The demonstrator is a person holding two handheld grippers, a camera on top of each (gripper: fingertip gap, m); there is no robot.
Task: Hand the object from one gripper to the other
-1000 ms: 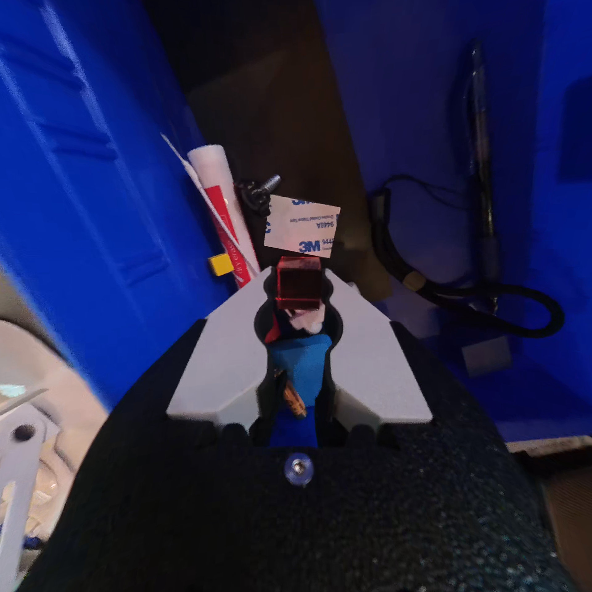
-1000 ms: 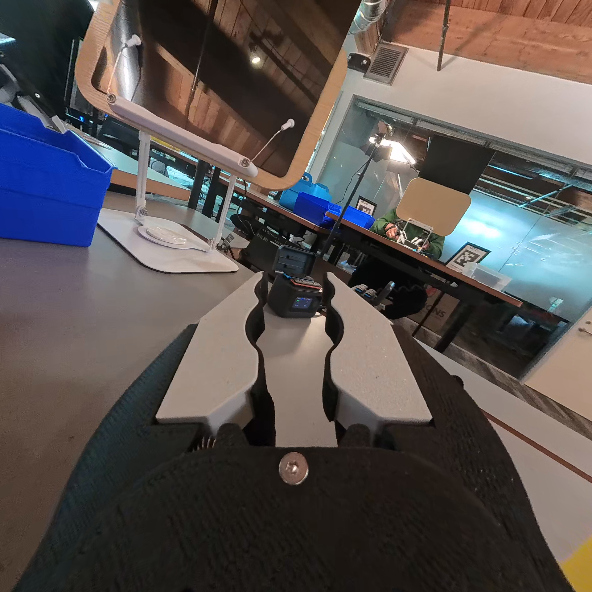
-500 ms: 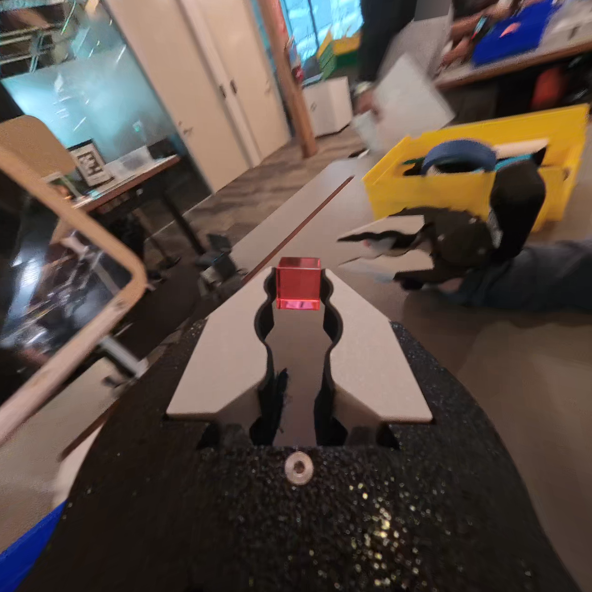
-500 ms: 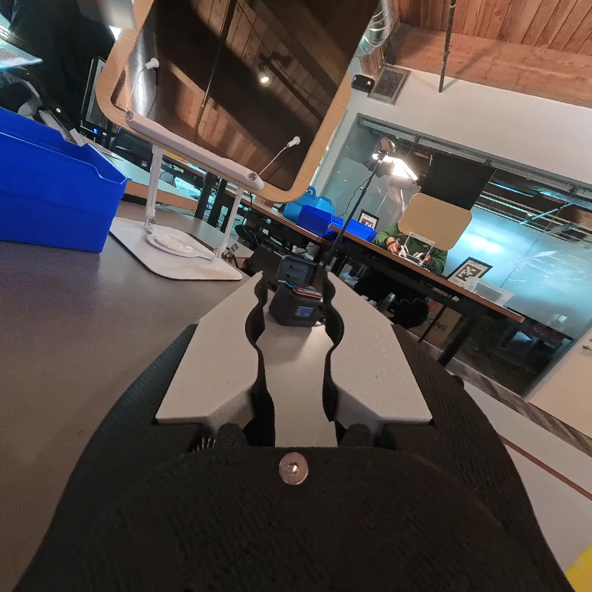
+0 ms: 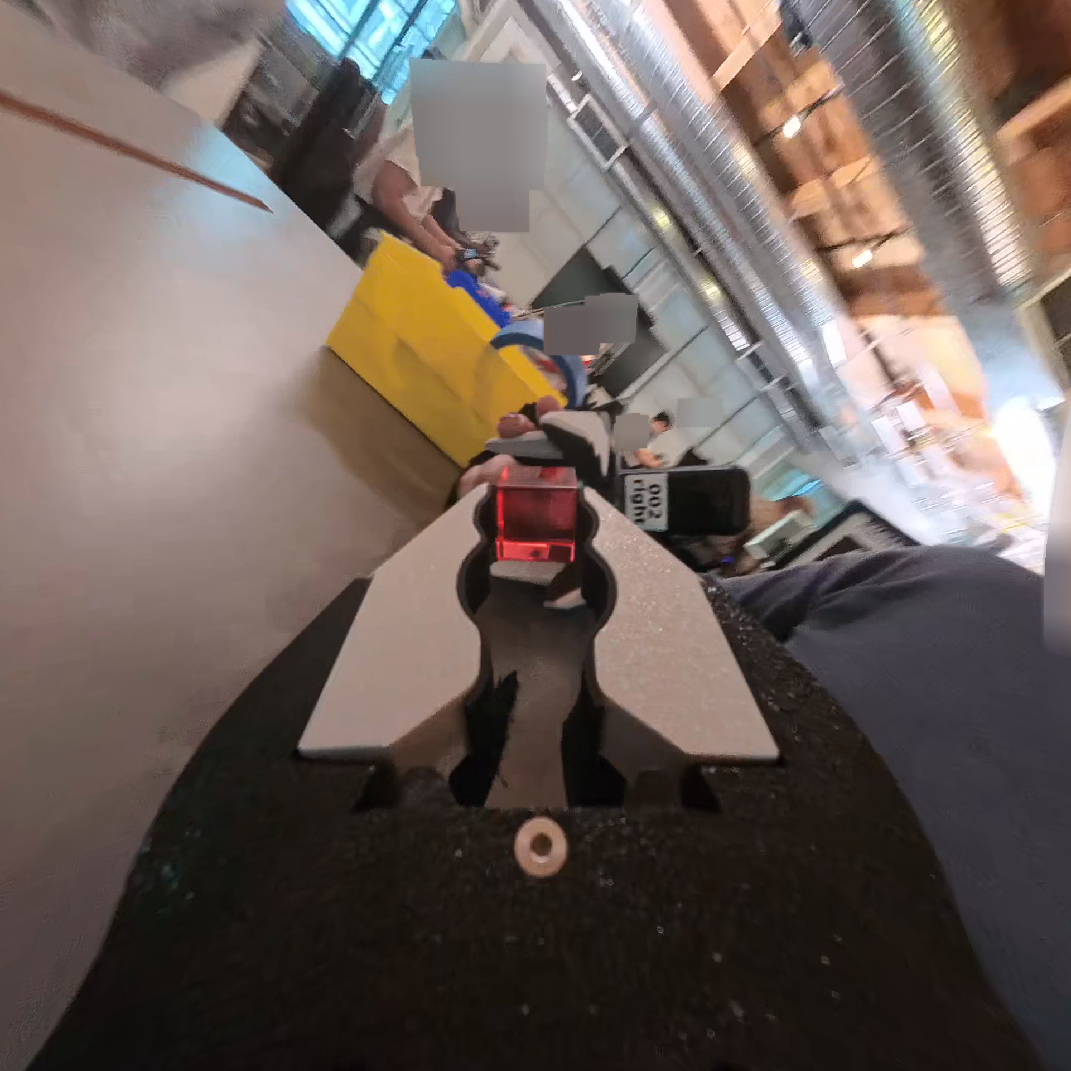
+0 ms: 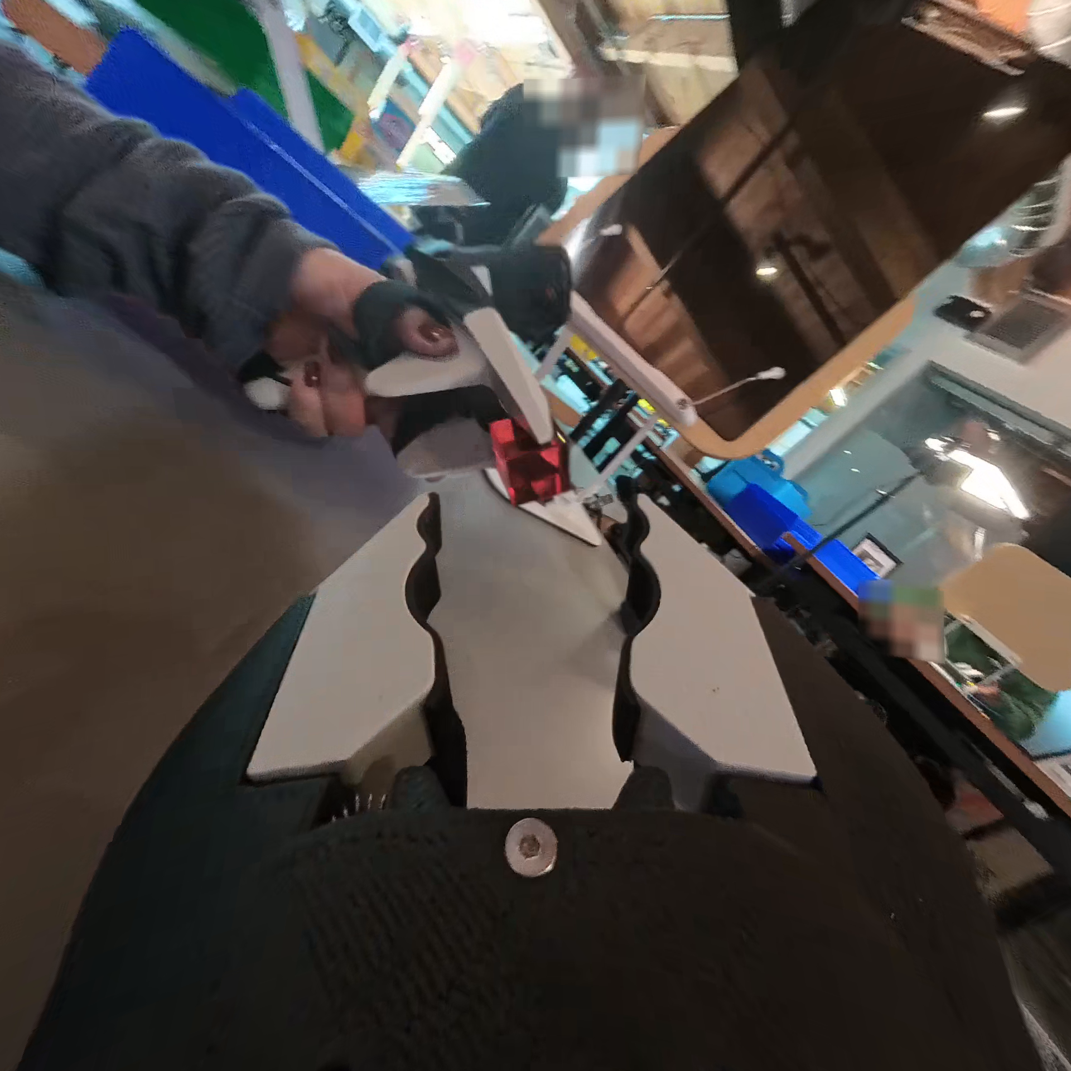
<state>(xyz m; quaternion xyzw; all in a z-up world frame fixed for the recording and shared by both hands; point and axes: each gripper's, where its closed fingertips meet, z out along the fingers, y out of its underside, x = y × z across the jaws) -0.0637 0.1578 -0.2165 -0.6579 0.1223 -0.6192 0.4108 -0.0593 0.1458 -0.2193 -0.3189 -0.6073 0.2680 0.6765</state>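
A red see-through cube [image 5: 536, 521] is pinched between the tips of my left gripper [image 5: 536, 505], which is shut on it and holds it in the air. In the right wrist view the cube [image 6: 532, 472] sits just ahead of my right gripper [image 6: 530, 505], whose jaws are wide open and empty. The left gripper's grey fingers [image 6: 510, 371] come in from the upper left, held by a hand [image 6: 324, 359]. In the left wrist view, the right gripper's fingers [image 5: 524, 446] show above and below the cube, close behind it. They do not touch it.
A yellow bin [image 5: 417, 359] stands on the grey table [image 5: 145, 405] behind the grippers. A blue bin [image 6: 249, 133] and a wood-framed panel on a white stand [image 6: 753, 261] are beyond the left gripper. Sleeved arms [image 5: 898, 666] fill the sides. People sit at far tables. My two grippers' fingertips are within a few centimetres of each other.
My left gripper lifted the cube out of the blue bin and swung it to the right gripper. The right gripper turned toward it, rolled, and opened wider. Both views are now tilted.
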